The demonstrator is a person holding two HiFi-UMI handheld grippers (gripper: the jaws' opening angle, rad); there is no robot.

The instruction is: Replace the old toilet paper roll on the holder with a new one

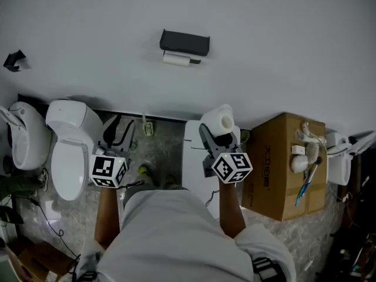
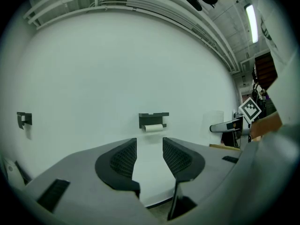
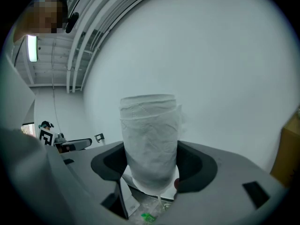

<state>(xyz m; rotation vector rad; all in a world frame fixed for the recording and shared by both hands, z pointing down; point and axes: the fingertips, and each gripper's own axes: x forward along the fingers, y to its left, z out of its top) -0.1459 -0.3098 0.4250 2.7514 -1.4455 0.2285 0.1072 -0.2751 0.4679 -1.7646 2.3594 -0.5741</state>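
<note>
A black holder (image 1: pixel 184 42) hangs on the white wall with a thin, nearly spent roll (image 1: pixel 175 59) under it; the left gripper view shows the holder (image 2: pixel 153 119) and that roll (image 2: pixel 153 127) straight ahead and far off. My right gripper (image 1: pixel 218 135) is shut on a full white toilet paper roll (image 1: pixel 218 118), which stands upright between its pads (image 3: pixel 111 165) in the right gripper view (image 3: pixel 150 142). My left gripper (image 1: pixel 117 133) is open with nothing between its fingers (image 2: pixel 119 161), and its jaws frame the holder from a distance.
A white toilet (image 1: pixel 70 151) stands at the left, with a second fixture (image 1: pixel 23 135) beside it. A cardboard box (image 1: pixel 282 166) with brushes on top sits at the right. A white bin (image 1: pixel 197 157) is below my right gripper. A small black hook (image 1: pixel 14 60) is on the wall.
</note>
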